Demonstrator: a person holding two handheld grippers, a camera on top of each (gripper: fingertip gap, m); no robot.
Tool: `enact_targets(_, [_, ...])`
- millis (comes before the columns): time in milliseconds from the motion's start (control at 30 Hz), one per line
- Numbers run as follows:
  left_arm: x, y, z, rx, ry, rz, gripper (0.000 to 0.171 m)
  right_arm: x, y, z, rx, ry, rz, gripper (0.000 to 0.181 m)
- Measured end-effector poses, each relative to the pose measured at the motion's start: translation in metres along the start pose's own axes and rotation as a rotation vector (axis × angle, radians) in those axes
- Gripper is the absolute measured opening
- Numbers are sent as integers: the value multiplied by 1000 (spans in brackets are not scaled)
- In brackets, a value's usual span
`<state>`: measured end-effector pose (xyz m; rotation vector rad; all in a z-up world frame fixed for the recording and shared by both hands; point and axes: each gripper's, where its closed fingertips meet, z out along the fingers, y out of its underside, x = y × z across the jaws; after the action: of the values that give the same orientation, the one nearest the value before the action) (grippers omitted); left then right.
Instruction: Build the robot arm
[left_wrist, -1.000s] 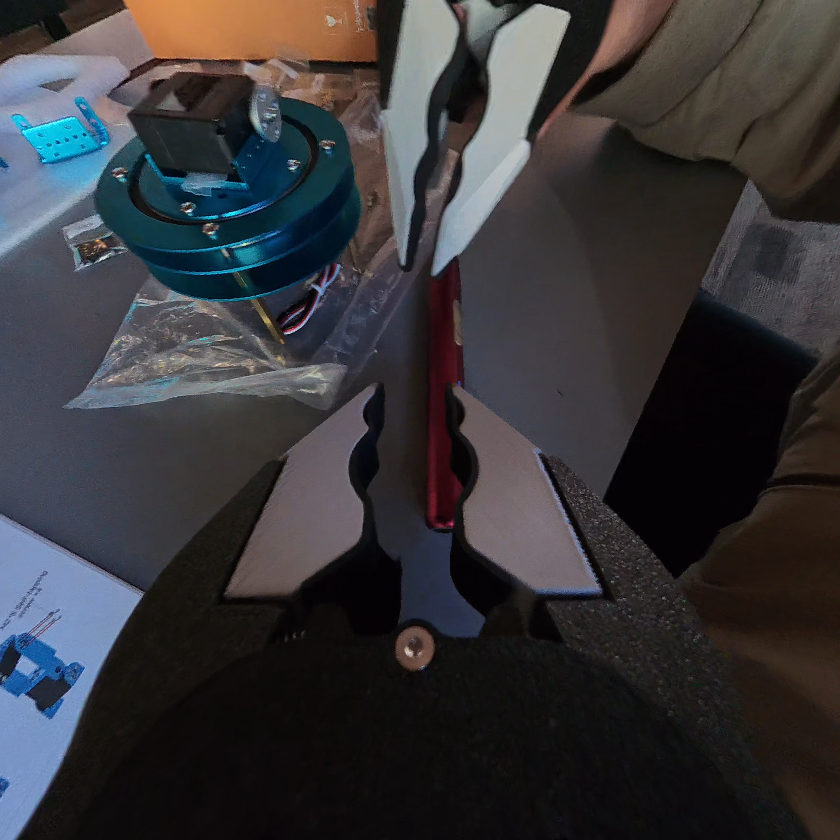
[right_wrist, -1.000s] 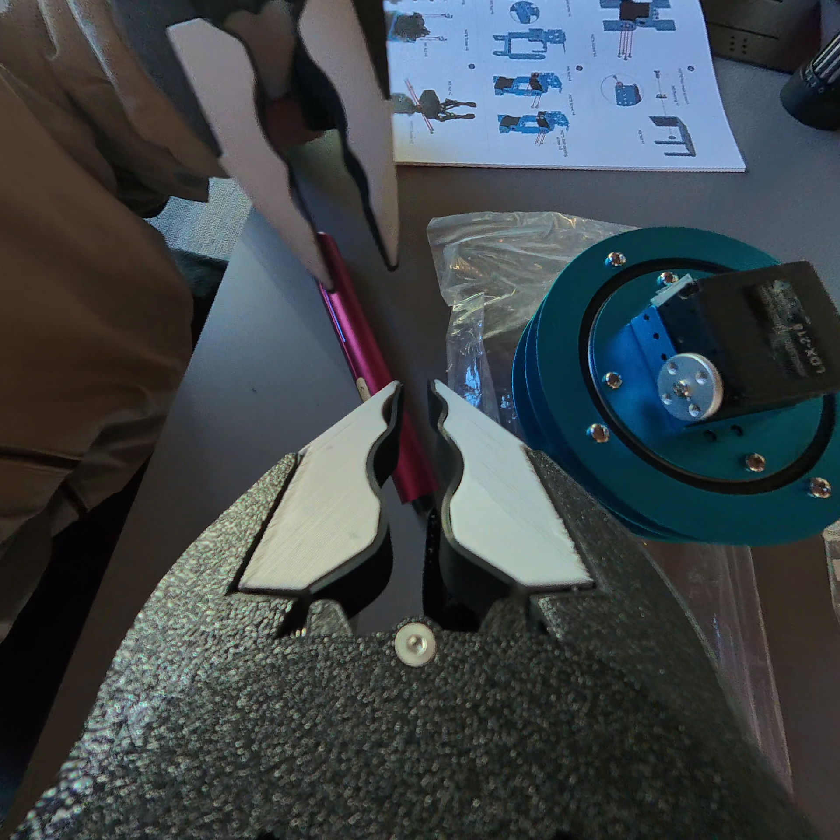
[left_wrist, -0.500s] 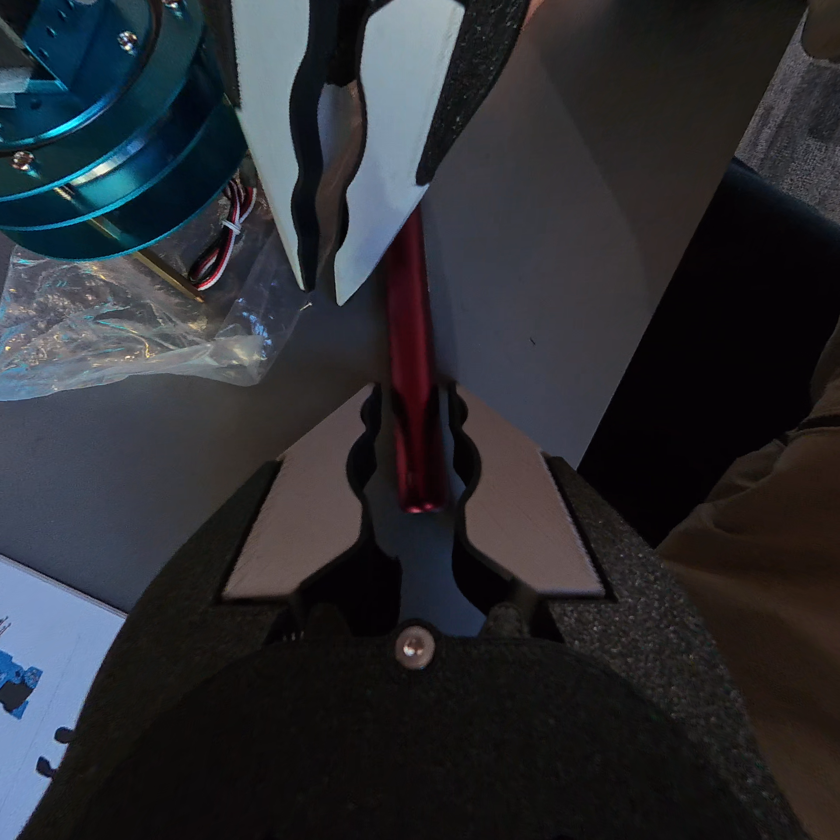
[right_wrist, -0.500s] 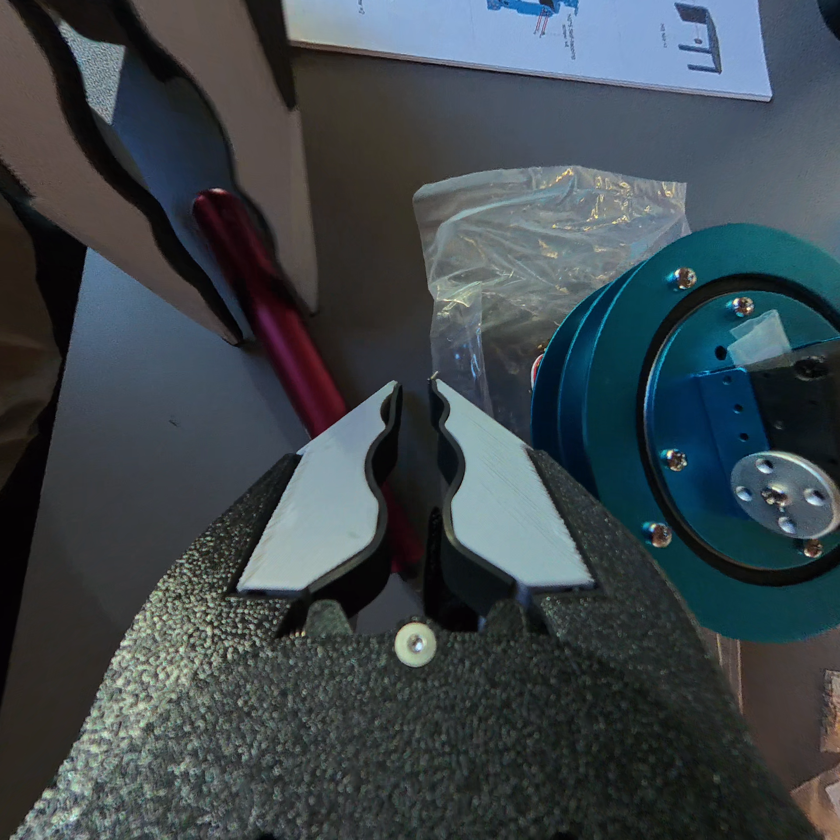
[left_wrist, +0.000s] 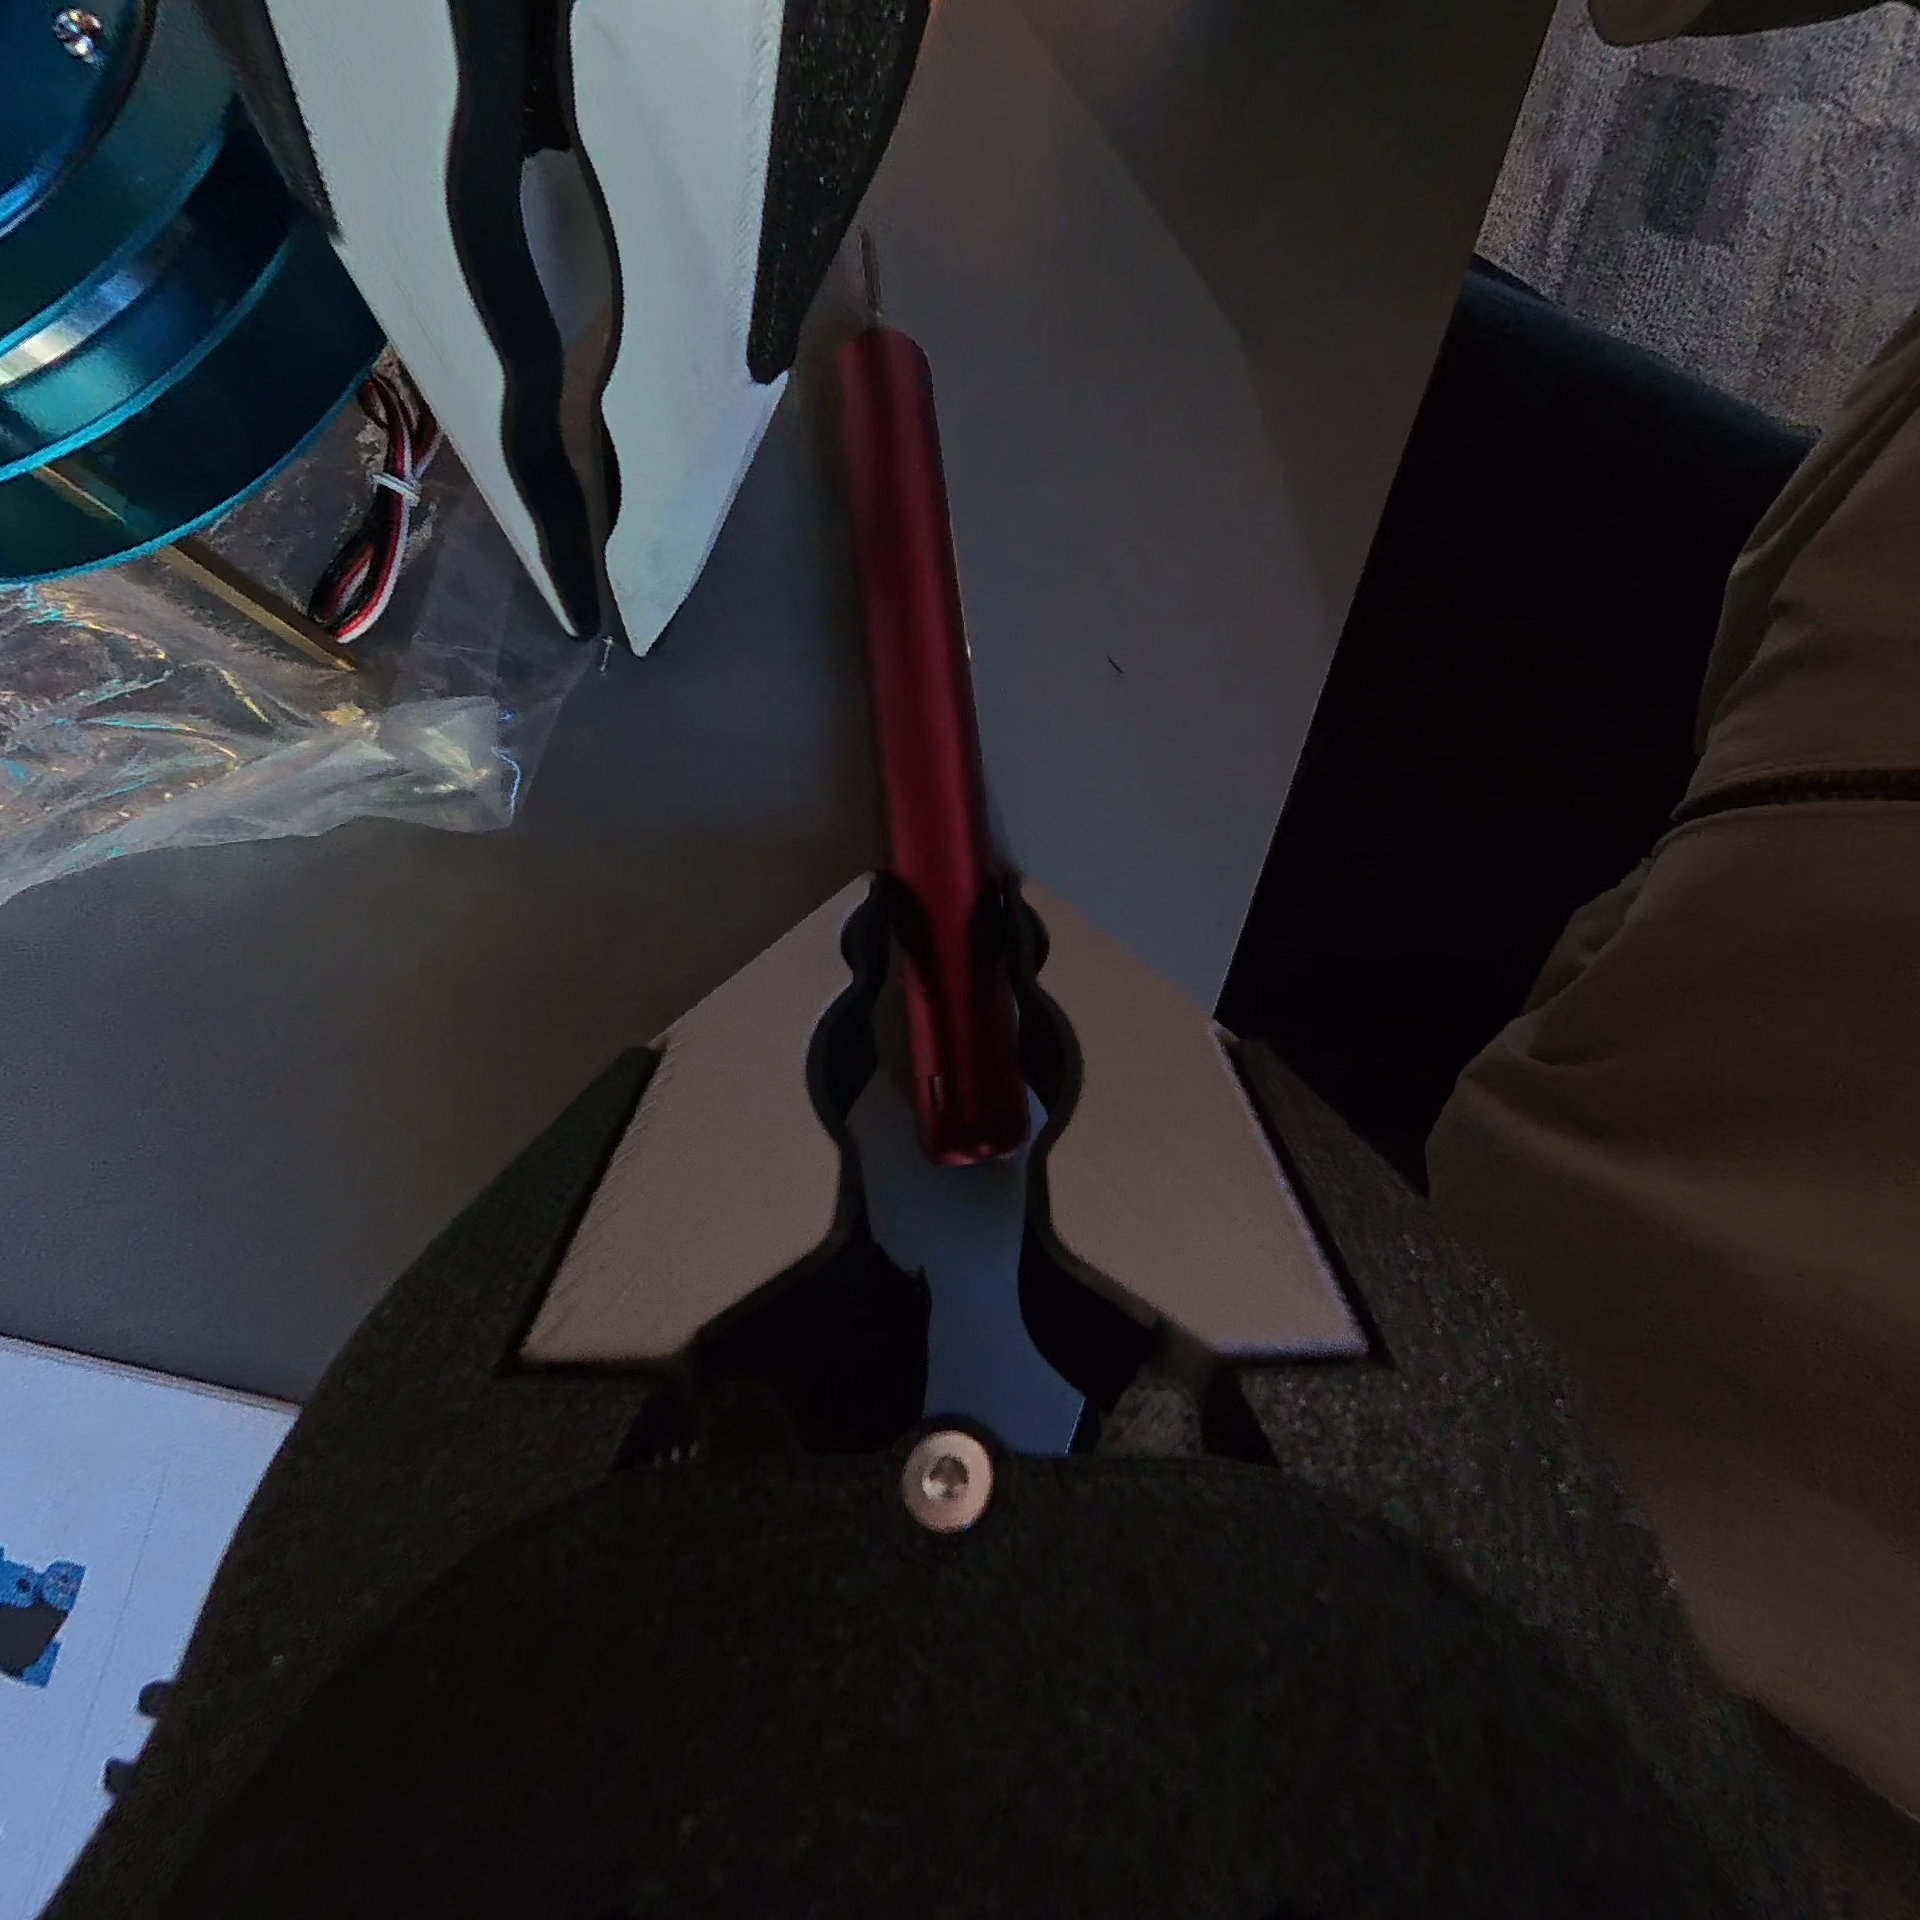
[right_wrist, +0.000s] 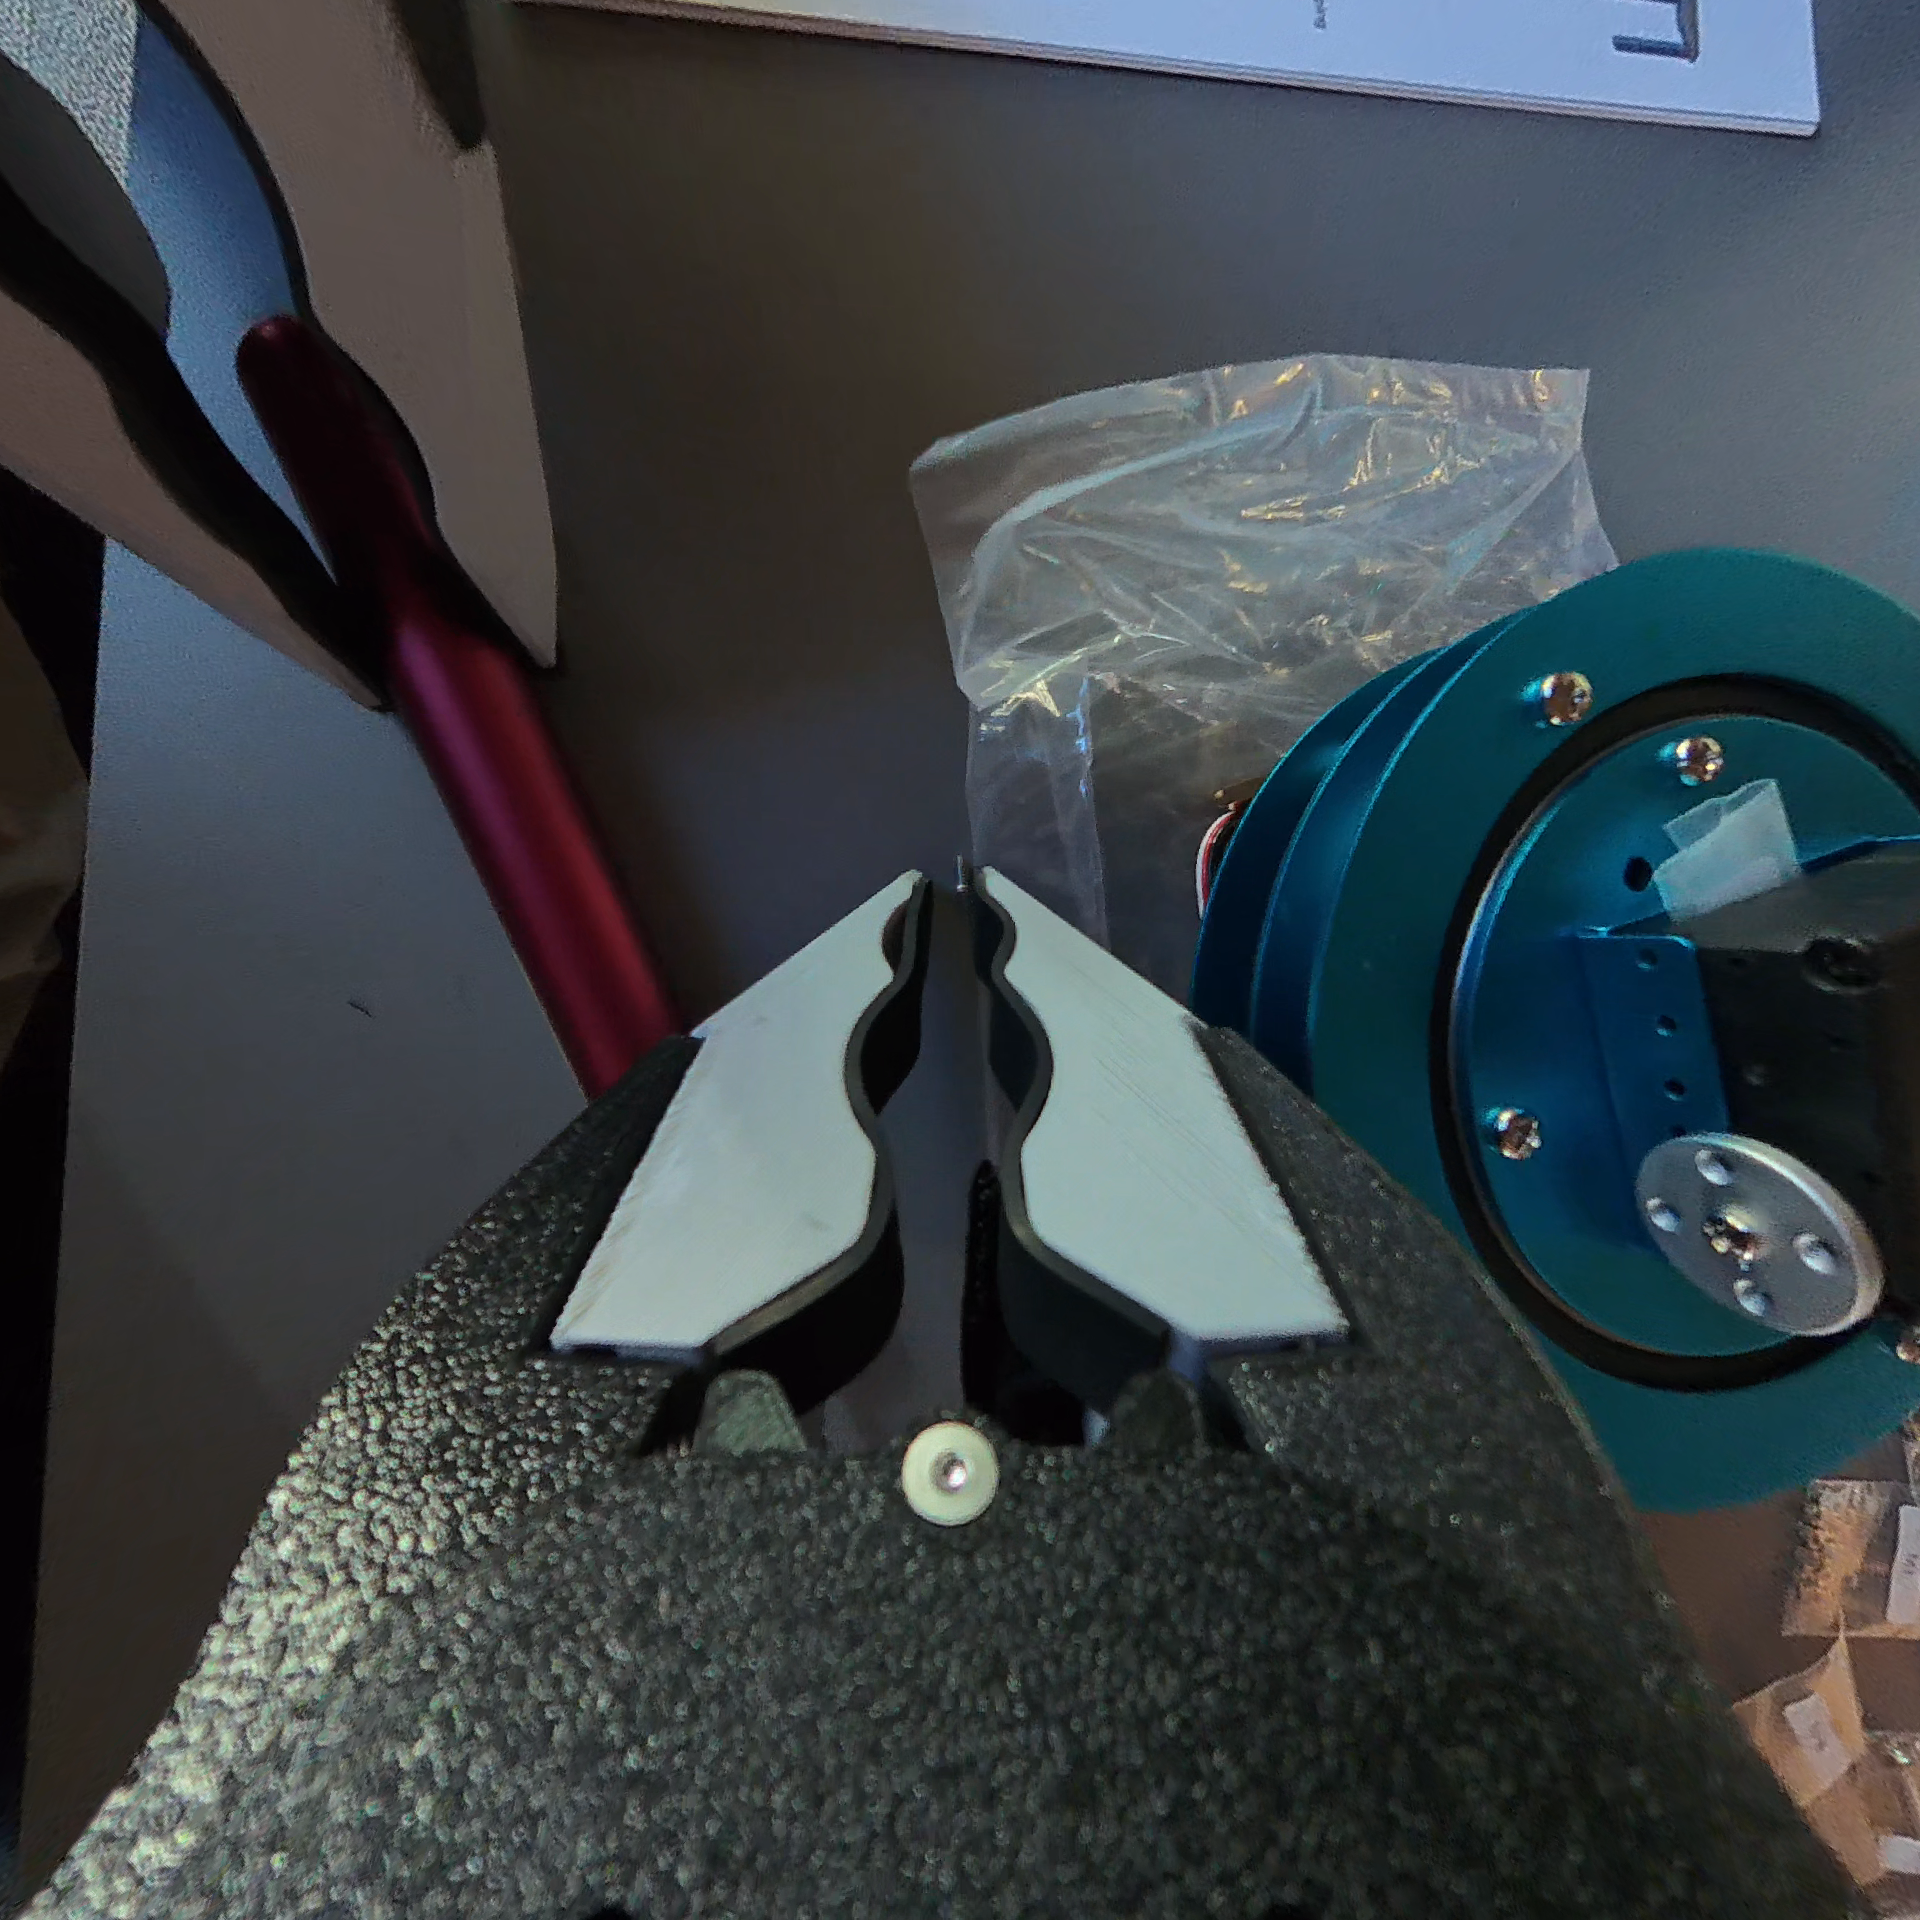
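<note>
Left wrist view: the left gripper (left_wrist: 948, 894) has its tips closed around the butt end of a red screwdriver (left_wrist: 914, 665), a slim metal-looking handle with a thin bit at its far end, lying along the grey table (left_wrist: 312, 1039) near the edge. It looks stiff, light and smooth, so likely to roll or slip; the handle's middle seems the surest hold. The right gripper (left_wrist: 613, 634) points down just left of it, beside a clear plastic bag (left_wrist: 208, 748) and a blue round assembly (left_wrist: 125, 395).

Right wrist view: the right gripper (right_wrist: 951, 883) is nearly closed, a narrow gap left, perhaps pinching something tiny; I cannot tell. The screwdriver (right_wrist: 520, 852) runs beneath its left side.
</note>
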<state>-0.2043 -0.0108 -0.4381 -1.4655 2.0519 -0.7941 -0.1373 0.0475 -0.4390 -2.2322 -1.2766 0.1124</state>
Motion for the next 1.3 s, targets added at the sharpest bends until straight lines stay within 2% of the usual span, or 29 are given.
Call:
enact_targets(433, [-8, 1, -4, 40, -15, -22, 26, -7, -1, -8, 51, -58, -6, 0])
enact_targets(567, [-8, 2, -3, 32, -24, -9, 27, -4, -3, -6, 60, -56, 17, 9])
enact_targets(700, [-8, 2, -2, 36, -20, -14, 26, -3, 1, 0, 27, -49, 22, 8])
enact_targets(1067, [-5, 1, -2, 36, -12, -8, 20, -9, -1, 1, 46, -125, 49, 0])
enact_targets(1300, [-7, 0, -2, 40, -12, -13, 21, -7, -3, -1, 18, -121, 35, 4])
